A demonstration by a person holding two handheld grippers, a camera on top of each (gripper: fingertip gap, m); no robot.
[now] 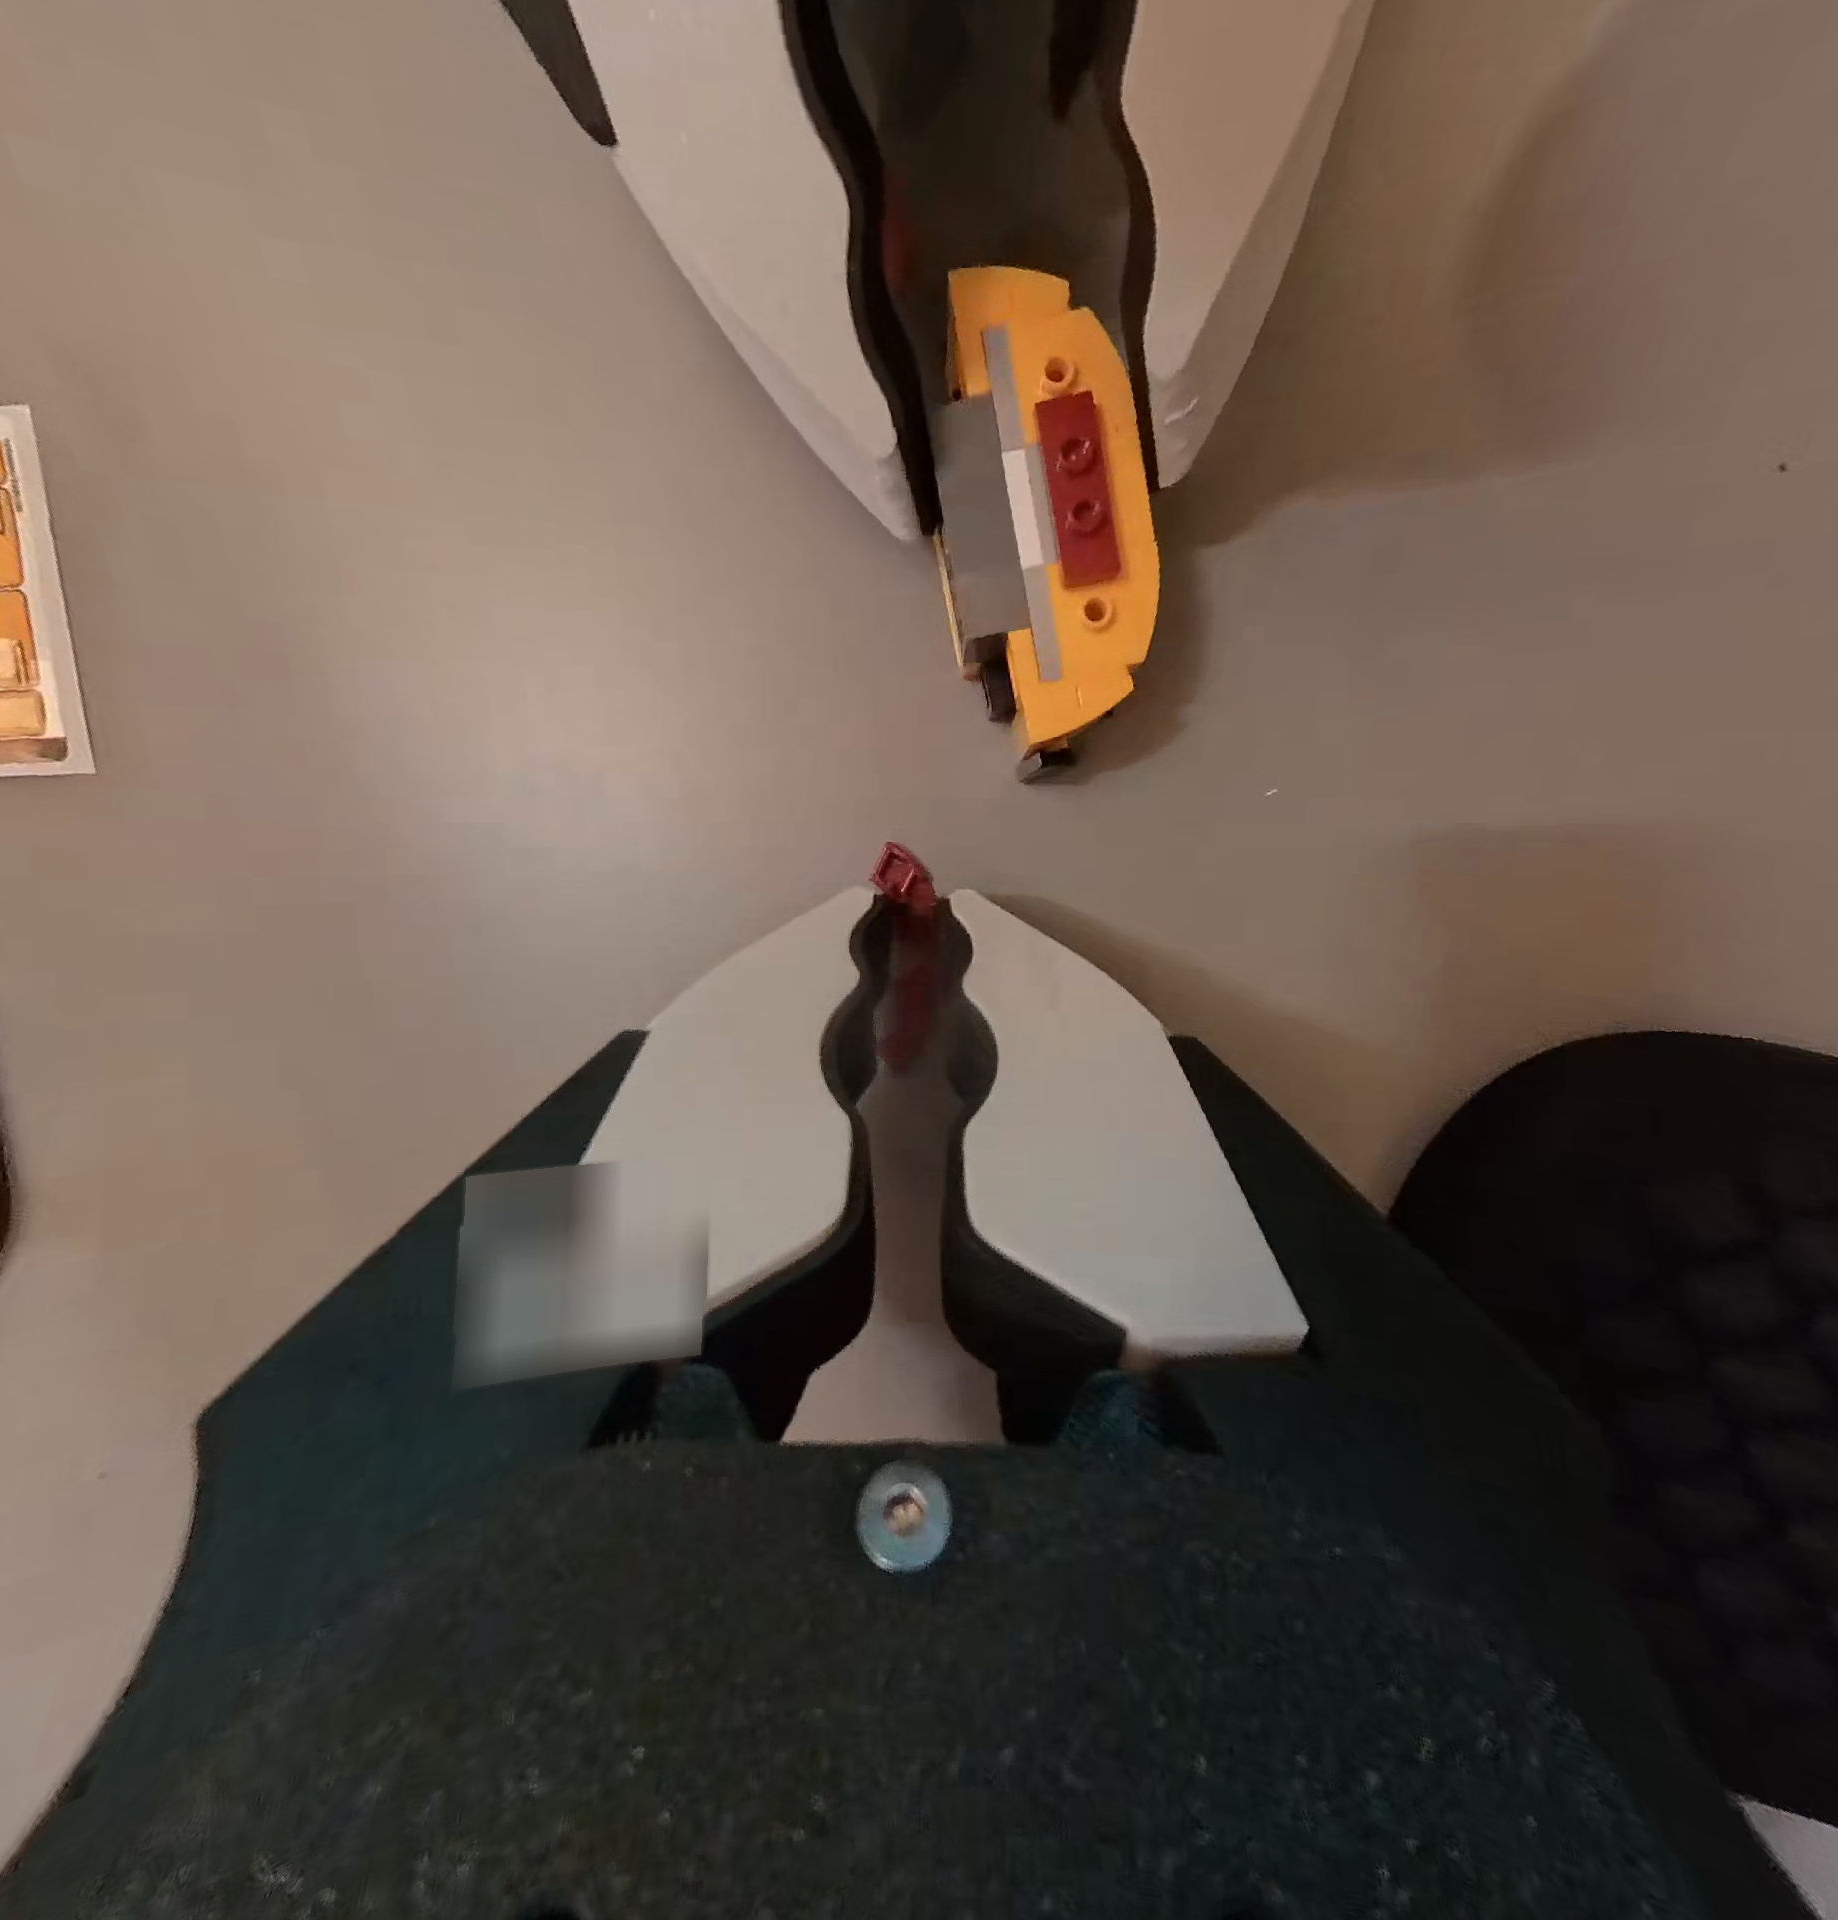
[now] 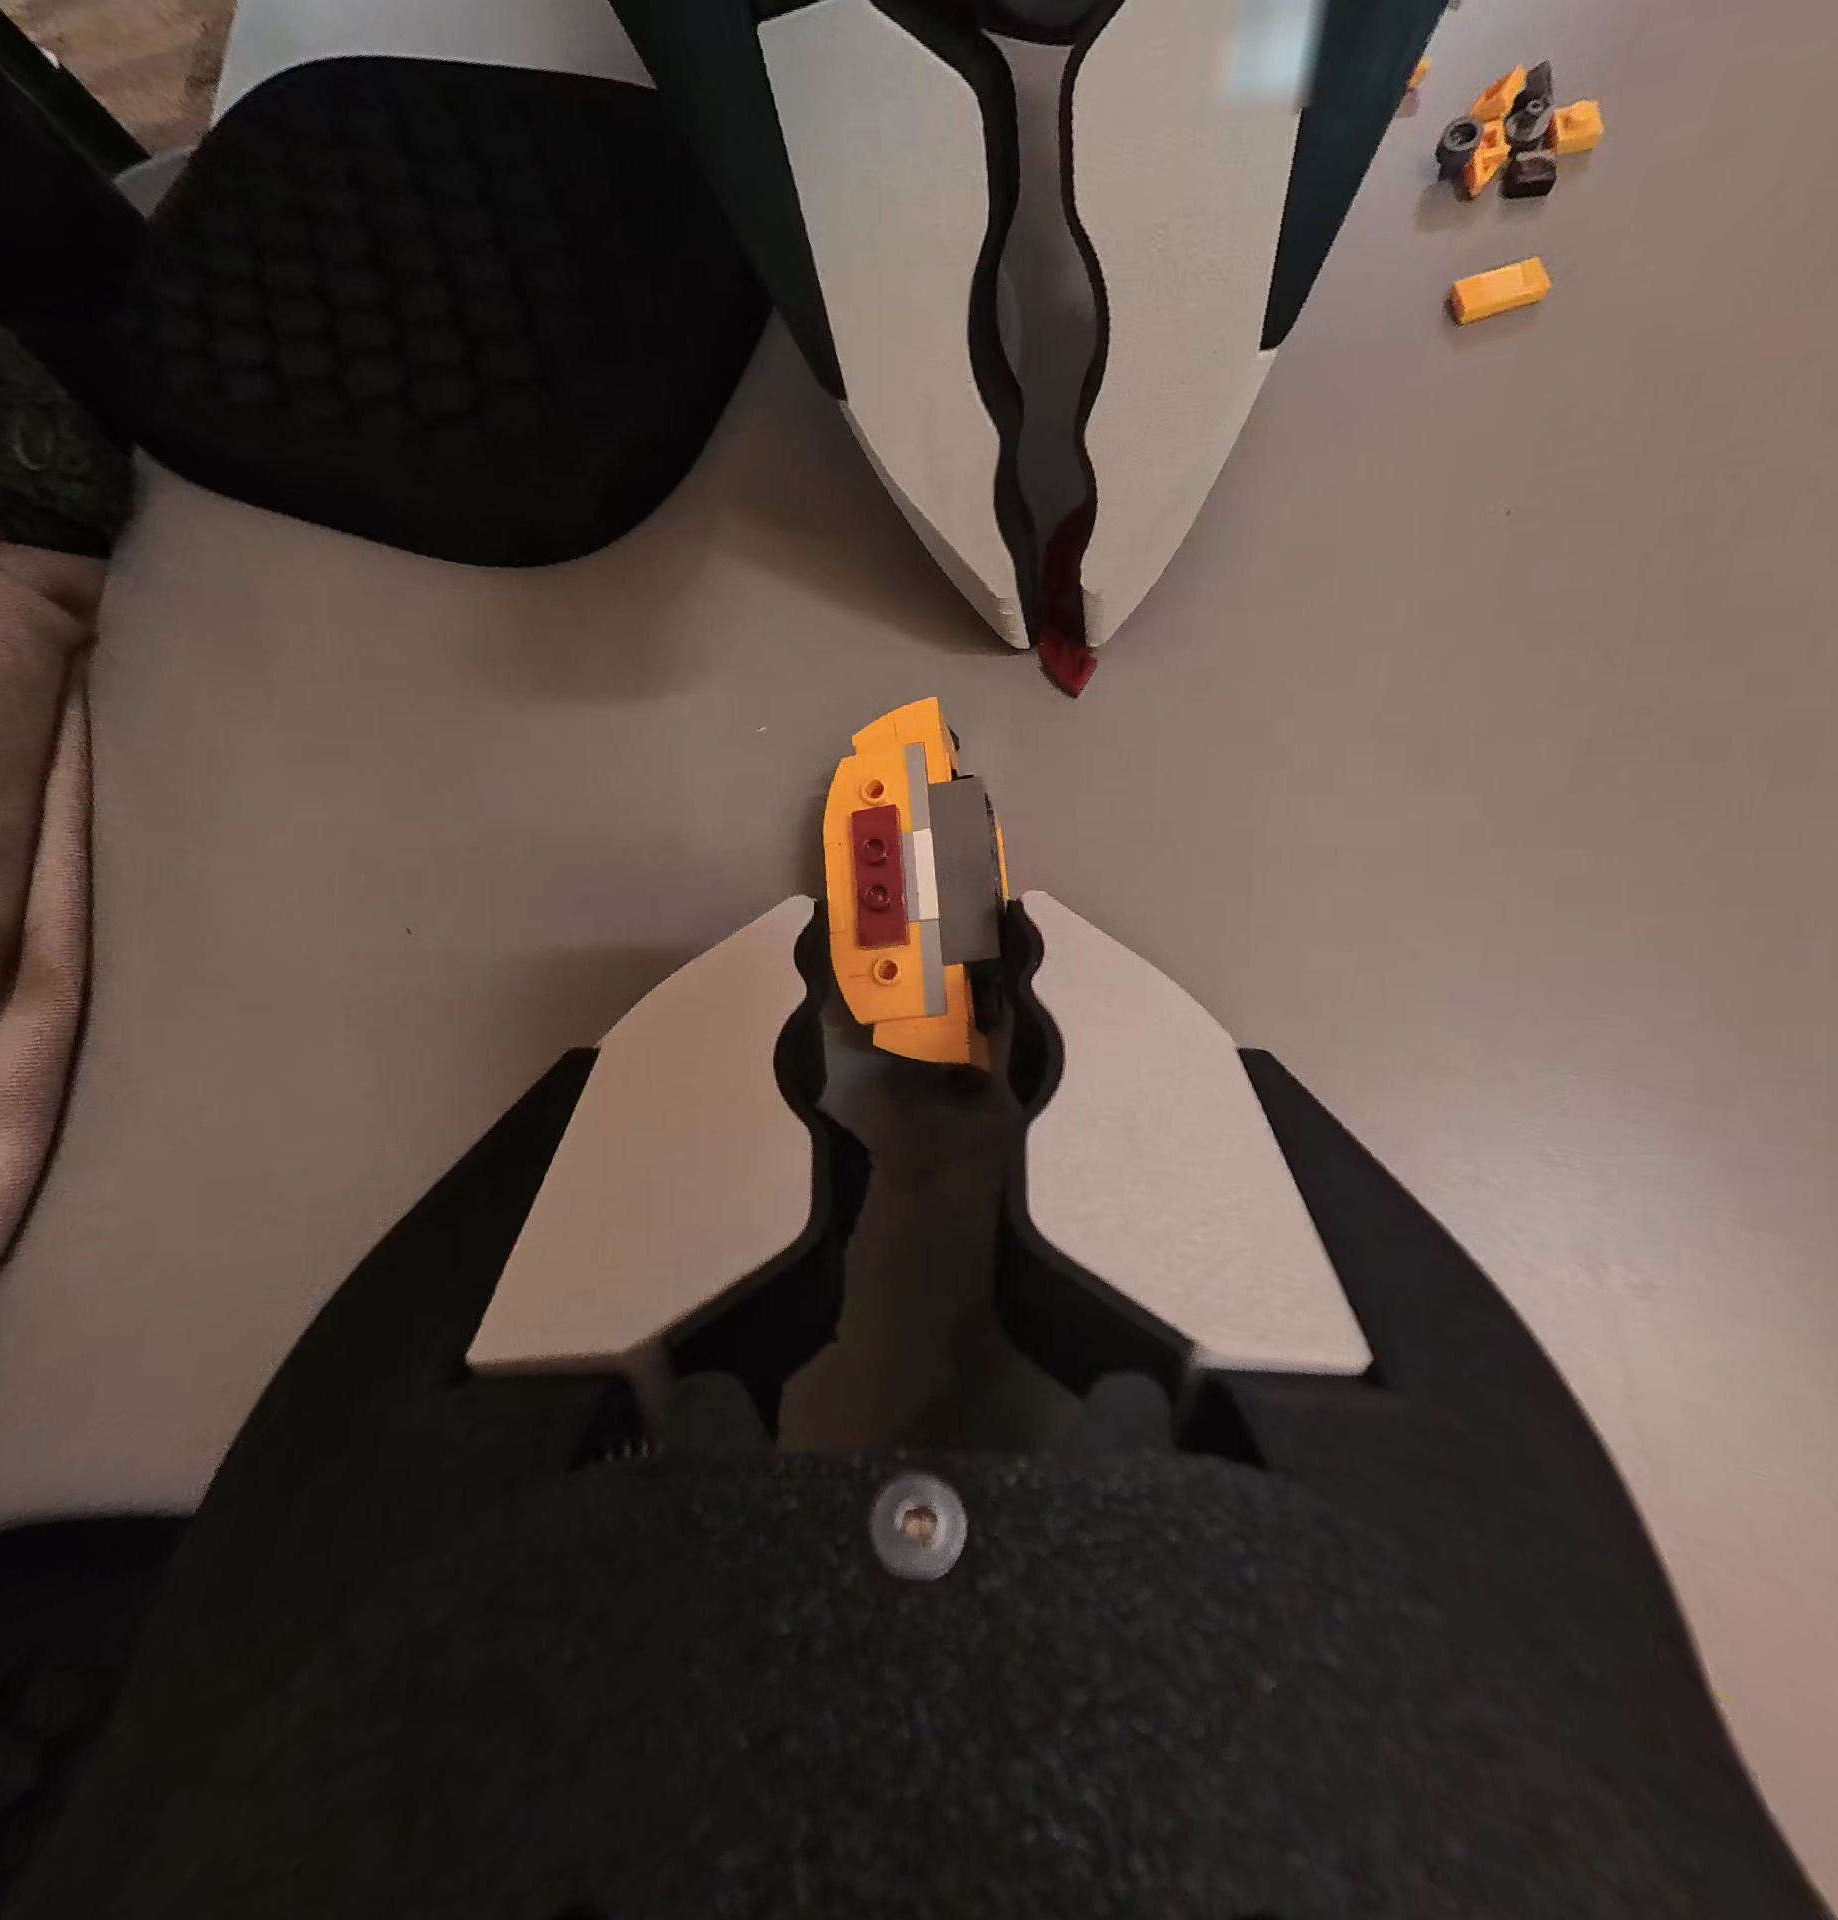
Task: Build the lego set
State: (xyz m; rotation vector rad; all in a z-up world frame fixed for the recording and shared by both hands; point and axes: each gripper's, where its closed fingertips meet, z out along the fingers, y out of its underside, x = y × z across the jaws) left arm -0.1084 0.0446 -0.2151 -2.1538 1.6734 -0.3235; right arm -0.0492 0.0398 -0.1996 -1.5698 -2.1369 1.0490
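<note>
Both tongs loaded: my left gripper point(image 1: 907, 896) pinches a dark red piece point(image 1: 902, 871); my right gripper point(image 2: 917, 914) clamps the orange assembly point(image 2: 899, 883).

I see the assembly resting on the grey table point(image 2: 1517, 831), tips facing, red piece just beside it, apart. Loose bricks point(image 2: 1512, 130) lie well apart; a sticker sheet point(image 1: 11, 592) sits at the left.

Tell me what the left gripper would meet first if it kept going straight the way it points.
Probably the orange curved lego assembly that the right gripper clamps just ahead. The left gripper holds a small dark red lego piece, which would touch first; relative heights are unclear.
</note>
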